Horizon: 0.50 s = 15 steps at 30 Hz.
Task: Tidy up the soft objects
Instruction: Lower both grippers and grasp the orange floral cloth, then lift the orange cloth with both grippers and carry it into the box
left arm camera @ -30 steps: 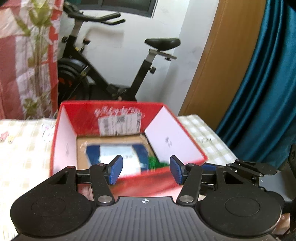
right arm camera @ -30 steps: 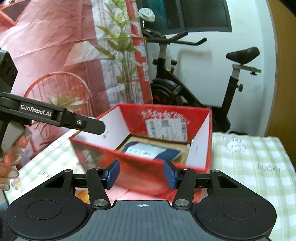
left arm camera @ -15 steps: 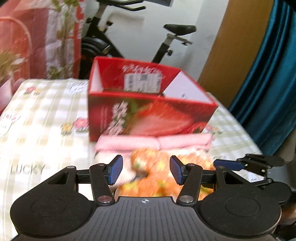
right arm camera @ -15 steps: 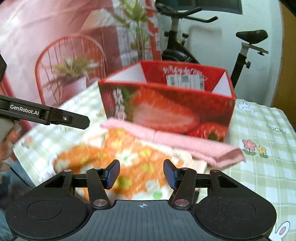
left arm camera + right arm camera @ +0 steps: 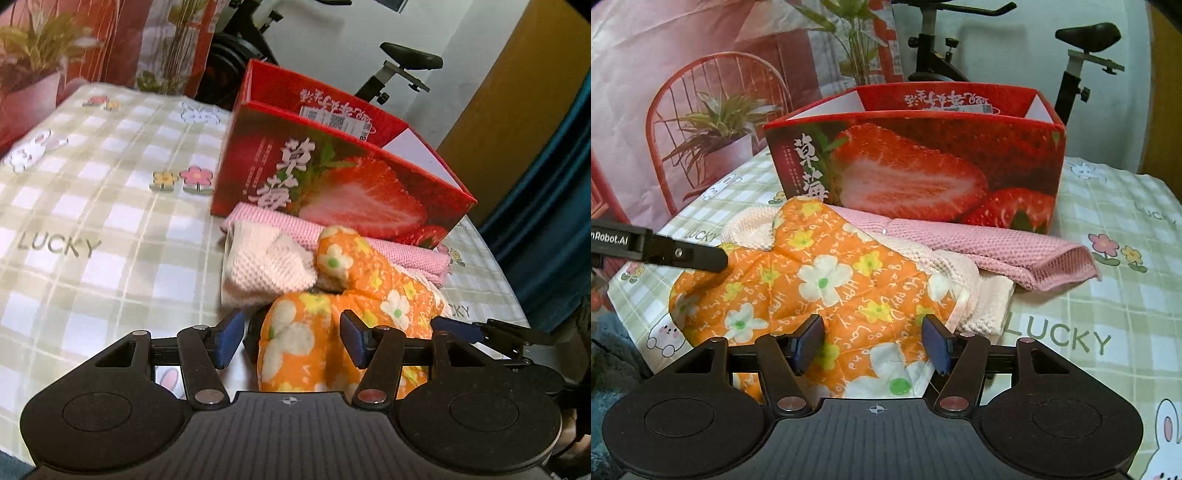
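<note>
The right gripper (image 5: 873, 345), jaws just widening, and the left gripper (image 5: 291, 341) are each standing half open, straddling the crumpled orange flower-print cloth (image 5: 820, 291) without pinching it. That cloth is lying over a cream waffle towel (image 5: 266, 266) and pink knitted towel (image 5: 993, 247), both resting against the red strawberry-printed cardboard box (image 5: 923, 166), whose contents are hidden.

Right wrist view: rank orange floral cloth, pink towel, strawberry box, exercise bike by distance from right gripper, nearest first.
1. orange floral cloth: between the open right gripper fingers.
2. pink towel: beyond, right of centre.
3. strawberry box: behind the towel.
4. exercise bike: far back, off the table.
</note>
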### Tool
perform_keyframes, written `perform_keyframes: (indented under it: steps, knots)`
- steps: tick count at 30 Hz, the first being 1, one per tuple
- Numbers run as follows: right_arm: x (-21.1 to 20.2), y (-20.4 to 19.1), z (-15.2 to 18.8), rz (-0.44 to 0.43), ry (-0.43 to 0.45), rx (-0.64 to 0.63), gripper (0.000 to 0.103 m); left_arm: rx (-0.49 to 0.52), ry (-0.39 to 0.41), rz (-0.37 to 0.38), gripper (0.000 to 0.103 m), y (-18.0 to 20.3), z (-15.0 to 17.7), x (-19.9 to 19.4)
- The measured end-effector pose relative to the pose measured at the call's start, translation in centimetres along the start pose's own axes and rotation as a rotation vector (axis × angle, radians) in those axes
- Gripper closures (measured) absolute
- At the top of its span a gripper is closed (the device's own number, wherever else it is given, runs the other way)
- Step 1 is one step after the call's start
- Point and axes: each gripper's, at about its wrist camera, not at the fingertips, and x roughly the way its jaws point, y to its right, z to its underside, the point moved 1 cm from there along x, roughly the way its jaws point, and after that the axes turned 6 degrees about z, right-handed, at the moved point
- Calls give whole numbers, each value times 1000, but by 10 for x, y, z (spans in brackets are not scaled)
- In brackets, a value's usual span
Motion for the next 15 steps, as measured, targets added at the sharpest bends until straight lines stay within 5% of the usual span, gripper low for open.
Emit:
perform_keyframes:
  steps: [7, 9, 11, 15]
  knots:
    - [1, 0, 2, 1, 14, 4, 46, -25, -14, 62, 46, -3, 8, 8]
    - [1, -1, 2, 4, 15, 1, 46, -4, -9, 63, 53, 1, 9, 7]
    - [0, -1, 2, 8, 17, -1, 46, 15, -9, 46, 73, 5, 12, 10]
    - [-2, -3, 1, 11, 26, -3, 46, -5, -19, 29, 78, 0, 15, 14]
